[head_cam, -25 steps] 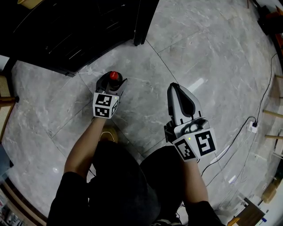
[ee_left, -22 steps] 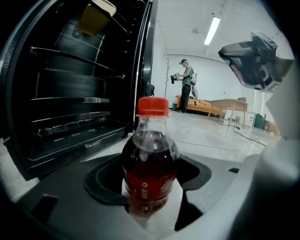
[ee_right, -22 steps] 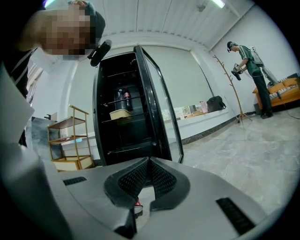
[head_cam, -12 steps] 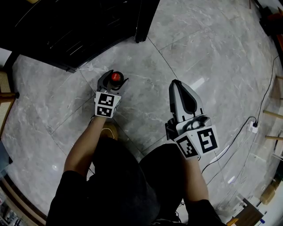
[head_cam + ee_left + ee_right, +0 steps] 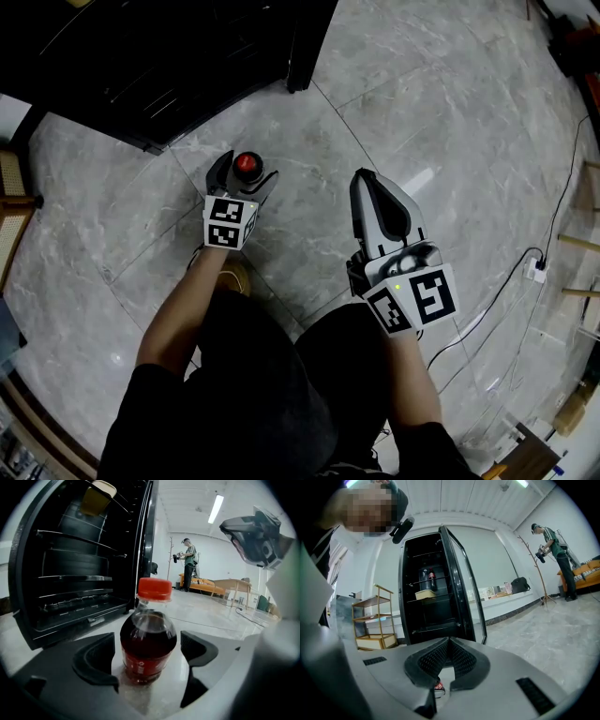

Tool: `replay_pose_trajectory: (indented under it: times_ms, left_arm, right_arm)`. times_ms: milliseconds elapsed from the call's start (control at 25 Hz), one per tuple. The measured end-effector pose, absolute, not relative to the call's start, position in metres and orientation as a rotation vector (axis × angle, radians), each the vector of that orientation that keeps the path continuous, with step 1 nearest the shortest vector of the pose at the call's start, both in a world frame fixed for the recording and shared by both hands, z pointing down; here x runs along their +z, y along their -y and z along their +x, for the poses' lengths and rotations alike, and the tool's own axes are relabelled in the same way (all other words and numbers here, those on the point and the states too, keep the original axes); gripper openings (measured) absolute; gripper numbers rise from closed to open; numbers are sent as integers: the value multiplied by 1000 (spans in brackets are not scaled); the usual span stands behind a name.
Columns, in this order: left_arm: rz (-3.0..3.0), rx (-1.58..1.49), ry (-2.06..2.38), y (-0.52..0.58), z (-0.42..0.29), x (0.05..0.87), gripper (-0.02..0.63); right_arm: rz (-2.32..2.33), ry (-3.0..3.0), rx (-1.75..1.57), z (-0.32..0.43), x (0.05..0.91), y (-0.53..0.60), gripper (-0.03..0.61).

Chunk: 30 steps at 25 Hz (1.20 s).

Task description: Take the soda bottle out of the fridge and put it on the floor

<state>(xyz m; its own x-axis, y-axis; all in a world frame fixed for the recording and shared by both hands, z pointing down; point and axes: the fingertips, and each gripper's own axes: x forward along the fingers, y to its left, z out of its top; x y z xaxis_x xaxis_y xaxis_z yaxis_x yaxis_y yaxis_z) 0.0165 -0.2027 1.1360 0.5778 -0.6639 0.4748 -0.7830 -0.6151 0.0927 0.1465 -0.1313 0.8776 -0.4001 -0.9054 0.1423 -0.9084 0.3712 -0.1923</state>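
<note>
Soda bottle between the dark pads of the left gripper, touched on neither side. Jaws just opened to full width, with clear gaps at nine and three o'clock of the bottle. Stands upright by itself on the grey marble floor, red cap on top.

Reads as a release: bottle out of the fridge and set down, so the task looks all but done, with only the backing away left. Probably calls for a straight pull back, to avoid a knock from either pad.

Right gripper at four o'clock of the bottle in the head view, well apart from it, jaws closed together on nothing. Black fridge at eleven o'clock, door open.

By count: one soda bottle on the floor, one red cap, two grippers, one fridge, one lidded container on an upper shelf, one person standing far off at one o'clock in the left gripper view.
</note>
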Motion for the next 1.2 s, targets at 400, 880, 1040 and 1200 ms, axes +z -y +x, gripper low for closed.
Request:
replay_pose_trajectory:
  times_ms: [400, 880, 1040, 1200]
  left_arm:
    - [2473, 552, 1193, 177, 2, 1103, 426]
    - [2501, 527, 1155, 171, -8, 1016, 426]
    - [2505, 552, 1124, 171, -4, 950, 426]
    - [2526, 556, 1102, 176, -2, 855, 426]
  right_arm:
    - [1757, 2532, 365, 155, 884, 130, 23]
    - [1885, 2471, 471, 173, 854, 138, 23]
    - [1903, 2484, 536, 177, 806, 134, 23]
    - [1896, 2455, 627, 172, 747, 133, 23]
